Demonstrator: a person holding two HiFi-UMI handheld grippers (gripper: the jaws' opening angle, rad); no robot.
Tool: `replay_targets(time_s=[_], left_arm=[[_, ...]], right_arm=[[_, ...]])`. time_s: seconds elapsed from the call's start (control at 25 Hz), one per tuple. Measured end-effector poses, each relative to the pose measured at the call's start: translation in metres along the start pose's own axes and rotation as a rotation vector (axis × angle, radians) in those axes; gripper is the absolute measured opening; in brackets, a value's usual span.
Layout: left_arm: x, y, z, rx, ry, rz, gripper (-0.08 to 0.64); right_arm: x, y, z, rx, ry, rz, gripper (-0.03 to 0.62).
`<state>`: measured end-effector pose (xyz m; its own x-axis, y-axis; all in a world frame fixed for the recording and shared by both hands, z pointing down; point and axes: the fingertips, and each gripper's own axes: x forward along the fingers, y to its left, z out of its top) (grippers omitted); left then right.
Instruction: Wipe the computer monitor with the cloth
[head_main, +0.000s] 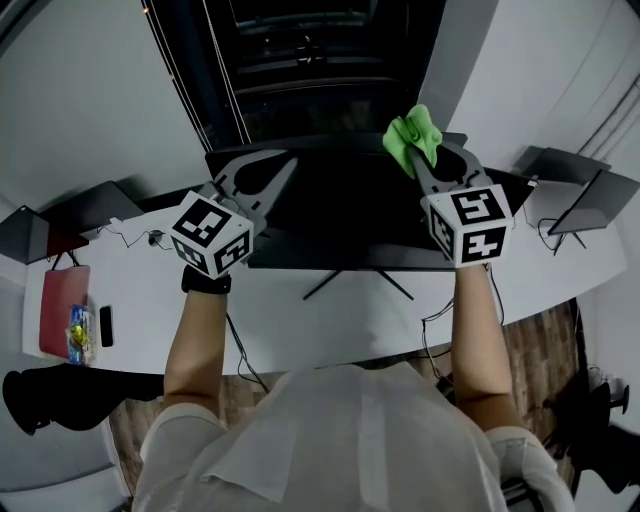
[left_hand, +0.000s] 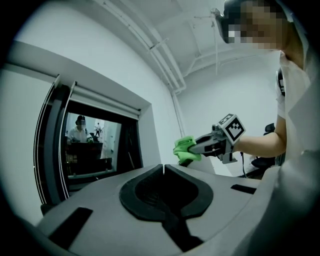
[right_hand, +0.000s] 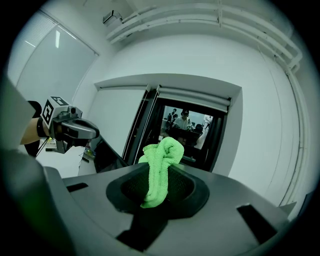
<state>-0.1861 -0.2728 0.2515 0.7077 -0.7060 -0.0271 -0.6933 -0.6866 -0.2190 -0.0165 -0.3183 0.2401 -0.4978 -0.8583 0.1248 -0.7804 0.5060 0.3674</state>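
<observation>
Cloth (head_main: 412, 136): one, bright green, bunched, pinched by fingers of the right gripper (head_main: 414, 166) near one dark monitor (head_main: 340, 210); left gripper (head_main: 291, 162) fingers pressed together.

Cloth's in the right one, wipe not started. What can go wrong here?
1. The cloth sits bunched in the right hand-held gripper, so bare jaw tips may scrape the monitor.
2. The monitor rests on a thin stand, and the left hand-held gripper is shut on nothing; a firm push might rock it.
</observation>
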Motion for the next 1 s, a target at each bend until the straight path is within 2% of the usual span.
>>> replay_targets(time_s=[0.24,0.44,0.8,1.0], left_arm=[[0.016,-0.016,0.005,-0.01,-0.024,-0.02,0.021],[0.035,-0.033,0.011,-0.012,-0.024,-0.006,0.021],[0.085,-0.088,0.028,-0.037,-0.046,0.035,0.021],[0.111,-0.118,0.032,-0.045,-0.045,0.041,0.021]], right_arm=[[-0.007,-0.01,-0.004,0.003,-0.012,-0.009,0.071],[-0.014,-0.02,-0.011,0.001,-0.024,0.012,0.071],[-0.039,-0.056,-0.031,-0.062,-0.011,0.077,0.071],[-0.054,-0.085,-0.044,-0.061,-0.012,0.086,0.071]])
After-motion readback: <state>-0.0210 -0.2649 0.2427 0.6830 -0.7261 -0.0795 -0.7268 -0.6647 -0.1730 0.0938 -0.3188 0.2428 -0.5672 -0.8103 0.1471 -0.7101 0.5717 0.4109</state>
